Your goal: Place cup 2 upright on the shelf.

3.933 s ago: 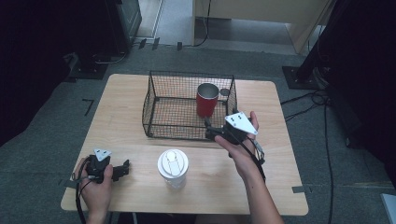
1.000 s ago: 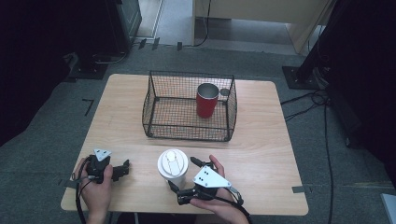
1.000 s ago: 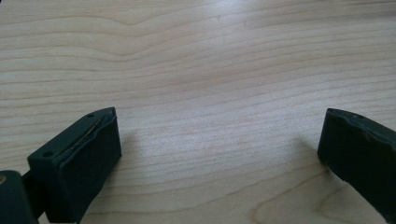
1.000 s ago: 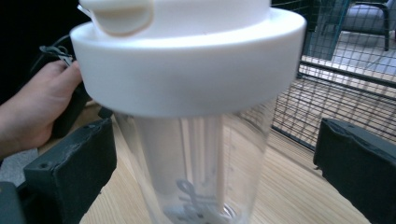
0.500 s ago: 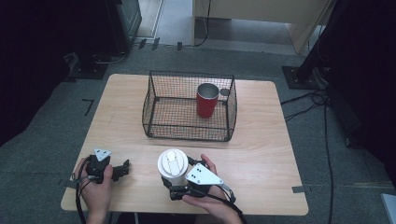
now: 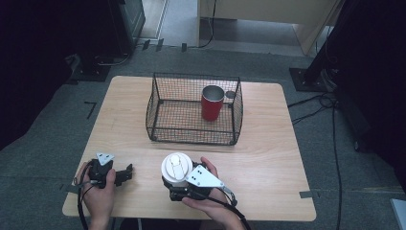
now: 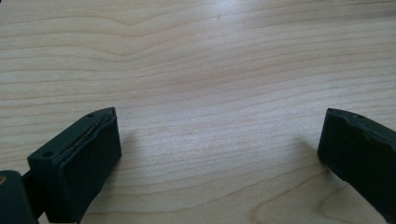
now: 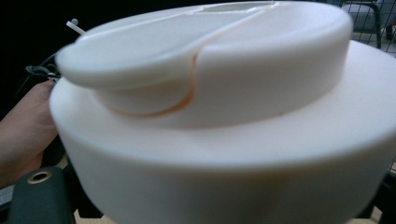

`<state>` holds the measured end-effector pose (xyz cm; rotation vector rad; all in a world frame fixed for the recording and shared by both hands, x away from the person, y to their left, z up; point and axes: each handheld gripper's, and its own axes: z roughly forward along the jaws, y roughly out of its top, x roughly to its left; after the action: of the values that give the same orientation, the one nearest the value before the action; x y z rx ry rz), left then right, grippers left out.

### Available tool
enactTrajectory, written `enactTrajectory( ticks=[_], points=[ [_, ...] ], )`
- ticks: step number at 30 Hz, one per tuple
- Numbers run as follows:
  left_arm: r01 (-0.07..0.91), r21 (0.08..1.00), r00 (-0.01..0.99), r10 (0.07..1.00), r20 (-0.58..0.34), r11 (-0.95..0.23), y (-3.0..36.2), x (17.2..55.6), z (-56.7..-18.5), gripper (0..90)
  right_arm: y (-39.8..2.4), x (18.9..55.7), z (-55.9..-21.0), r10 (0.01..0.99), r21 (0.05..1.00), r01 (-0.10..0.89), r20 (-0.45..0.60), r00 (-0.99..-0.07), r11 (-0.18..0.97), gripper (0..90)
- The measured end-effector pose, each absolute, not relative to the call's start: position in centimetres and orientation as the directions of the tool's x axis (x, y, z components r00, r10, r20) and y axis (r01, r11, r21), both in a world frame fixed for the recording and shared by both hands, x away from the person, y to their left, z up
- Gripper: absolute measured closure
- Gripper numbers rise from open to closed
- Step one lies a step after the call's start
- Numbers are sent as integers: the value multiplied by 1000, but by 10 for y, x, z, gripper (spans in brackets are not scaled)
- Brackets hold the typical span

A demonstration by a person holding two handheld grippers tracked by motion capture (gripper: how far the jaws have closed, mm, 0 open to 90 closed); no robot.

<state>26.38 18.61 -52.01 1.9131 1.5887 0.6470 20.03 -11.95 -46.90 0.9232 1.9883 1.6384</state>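
White cup [image 6: 175, 168]: upright on the table's near half, in front of the basket and well apart from it; its white lid fills the right gripper view [image 8: 210, 116].
Right gripper [image 6: 179, 190]: level at the cup's near side; its jaws have just been closing, and they now press on the cup.
Left gripper [image 6: 125, 173]: rests near the table's near left corner, well apart from the cup; its jaws stand wide apart over bare wood.
Wire basket [image 6: 158, 103]: black mesh, at the table's middle toward the far edge, with a red cup [image 6: 212, 103] upright in its right half.
Table [image 6: 268, 139]: pale wood; bare to the right of the cup and on both sides of the basket.
Room: grey floor all round, cables [image 6: 330, 108] at the right, dark equipment stands at the far left and right.
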Motion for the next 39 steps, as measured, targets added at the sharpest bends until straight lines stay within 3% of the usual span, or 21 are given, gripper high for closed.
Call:
enactTrajectory(
  ticks=[39],
  points=[
    [711, 689, 180, 984, 11, -138, 186, 264, -520, 1, -118, 205, -452, 756, 981, 177, 62, -652, 72, 158]
  ],
)
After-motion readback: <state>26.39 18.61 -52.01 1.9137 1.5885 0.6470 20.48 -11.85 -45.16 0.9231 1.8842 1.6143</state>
